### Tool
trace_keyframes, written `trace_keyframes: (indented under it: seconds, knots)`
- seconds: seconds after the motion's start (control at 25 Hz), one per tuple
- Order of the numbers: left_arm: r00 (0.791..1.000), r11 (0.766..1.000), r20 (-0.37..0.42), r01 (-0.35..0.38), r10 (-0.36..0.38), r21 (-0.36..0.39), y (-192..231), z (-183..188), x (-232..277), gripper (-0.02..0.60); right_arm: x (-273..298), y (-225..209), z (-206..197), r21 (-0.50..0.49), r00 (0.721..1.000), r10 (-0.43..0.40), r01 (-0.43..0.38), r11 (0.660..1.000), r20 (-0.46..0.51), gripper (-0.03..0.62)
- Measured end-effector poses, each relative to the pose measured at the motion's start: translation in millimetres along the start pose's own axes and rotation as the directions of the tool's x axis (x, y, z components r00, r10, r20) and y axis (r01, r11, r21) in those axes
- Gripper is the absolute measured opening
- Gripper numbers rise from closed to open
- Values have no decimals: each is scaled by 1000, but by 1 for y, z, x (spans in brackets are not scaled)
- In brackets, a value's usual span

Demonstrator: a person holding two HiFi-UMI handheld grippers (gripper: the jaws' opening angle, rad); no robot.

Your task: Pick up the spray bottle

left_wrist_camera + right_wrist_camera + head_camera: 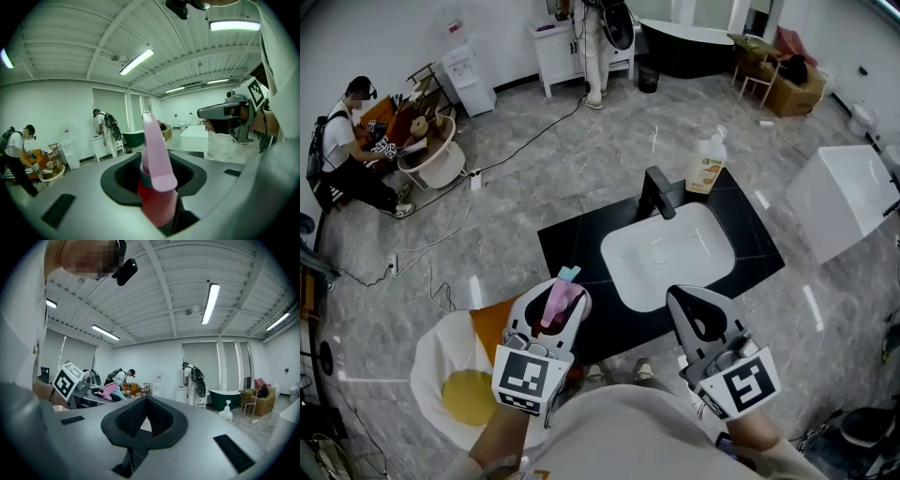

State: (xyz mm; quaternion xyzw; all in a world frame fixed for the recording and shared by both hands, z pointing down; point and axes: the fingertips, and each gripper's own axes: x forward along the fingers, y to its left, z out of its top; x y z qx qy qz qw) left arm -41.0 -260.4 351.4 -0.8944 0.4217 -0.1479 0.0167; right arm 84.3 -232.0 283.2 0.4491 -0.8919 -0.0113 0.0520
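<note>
LEFT: you are gripping the spray bottle [156, 168] by its neck with the left gripper [555, 298], jaws partway closed, likely so the pink trigger is staying clear | PLACE: held near the counter [572, 246] edge, apparently lifted | RIGHT: right gripper [686, 298] is waiting closed and empty | HIDDEN: jaws are covering the bottle's lower body.

1. I hold two grey two-jaw grippers: left gripper [565, 287], right gripper [680, 298].
2. One pink-topped red plastic spray bottle [558, 302].
3. One white pump bottle [707, 169].
4. One white sink basin [666, 258].
5. Two others: crouching person [342, 141], standing person [595, 52].
</note>
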Motion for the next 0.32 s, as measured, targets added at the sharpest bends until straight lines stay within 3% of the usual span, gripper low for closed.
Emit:
trace_keyframes:
  seconds: [0.2,0.32]
  knots:
    - [1000,998,-16,7,-8,-61,3,-5,1,166,1,3,8,-10,1000,-2,2,1000,15,28]
    - [1000,998,-23,7,-8,-61,4,-5,1,166,3,6,11,-4,1000,7,-7,1000,22,28]
